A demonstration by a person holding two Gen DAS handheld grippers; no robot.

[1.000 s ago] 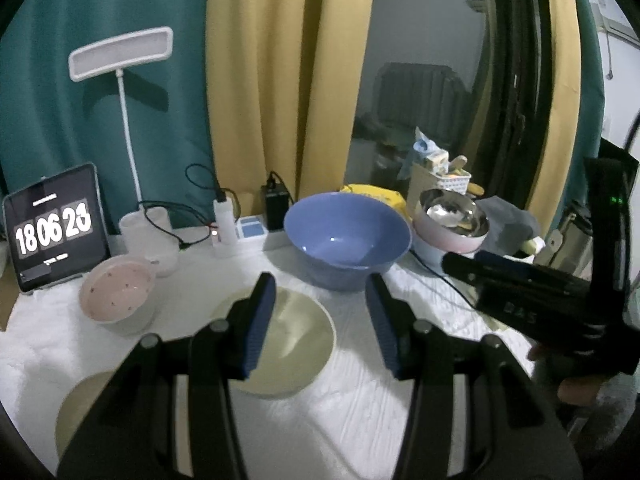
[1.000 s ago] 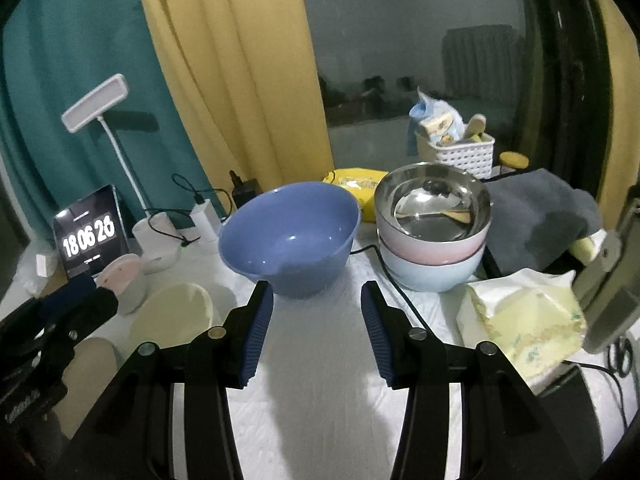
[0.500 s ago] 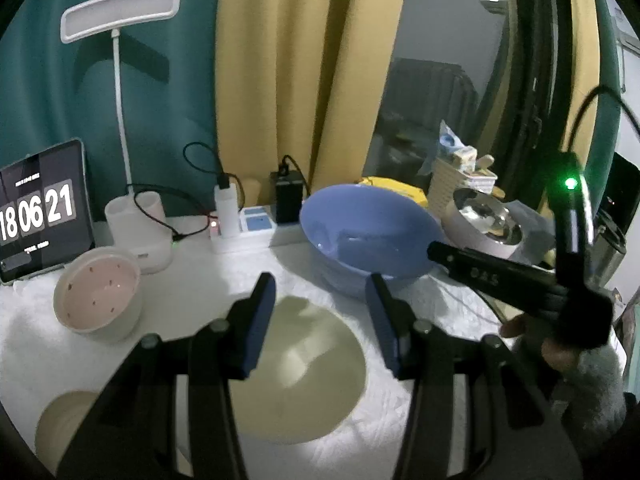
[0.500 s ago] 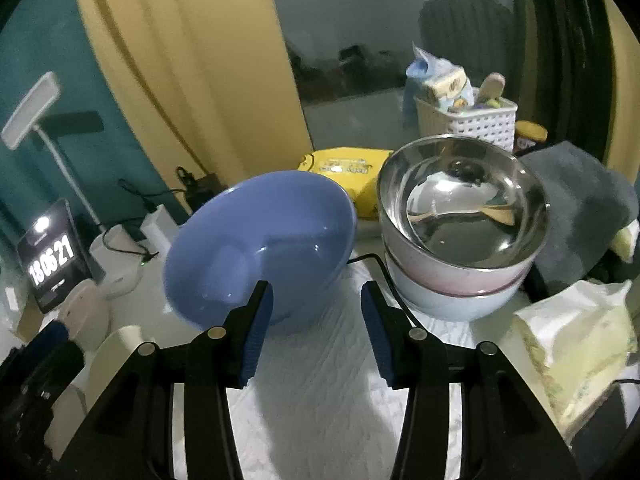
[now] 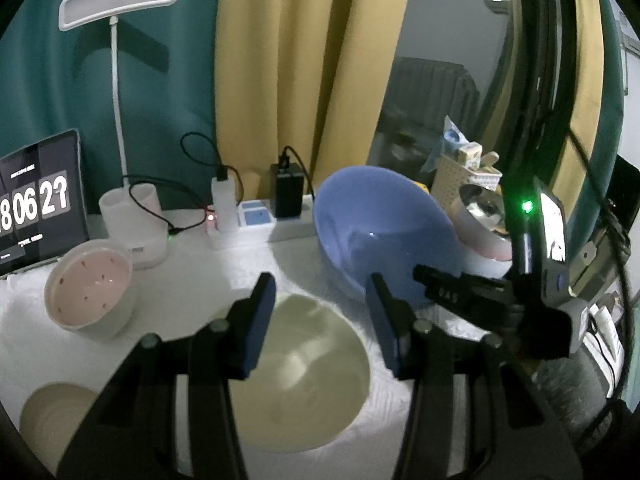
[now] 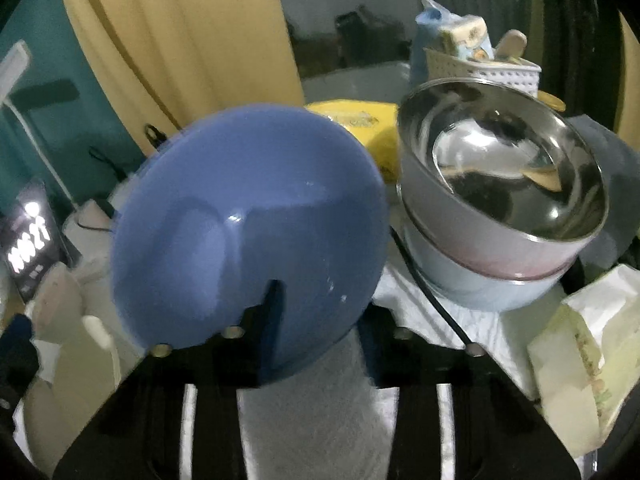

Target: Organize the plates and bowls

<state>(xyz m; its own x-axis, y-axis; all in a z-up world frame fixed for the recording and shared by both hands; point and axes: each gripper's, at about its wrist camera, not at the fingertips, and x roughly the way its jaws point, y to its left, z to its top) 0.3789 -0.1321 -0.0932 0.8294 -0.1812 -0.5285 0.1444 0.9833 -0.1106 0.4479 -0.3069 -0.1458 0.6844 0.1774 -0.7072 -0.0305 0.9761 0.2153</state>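
Curtained desk point(image 5: 192, 264): right hand-held gripper point(image 6: 320, 320) is pinching the tilted blue bowl point(image 6: 248, 232) rim, likely lifting next toward the steel bowl stack point(image 6: 500, 184); left hand-held gripper point(image 5: 320, 320) is hovering spread over a pale plate point(image 5: 304, 376).

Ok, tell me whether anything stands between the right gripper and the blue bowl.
Nothing visible does. The right gripper has its fingers astride the near rim of the blue bowl, one finger inside it. The bowl is tilted; the steel bowl stack stands beside it, to its right.
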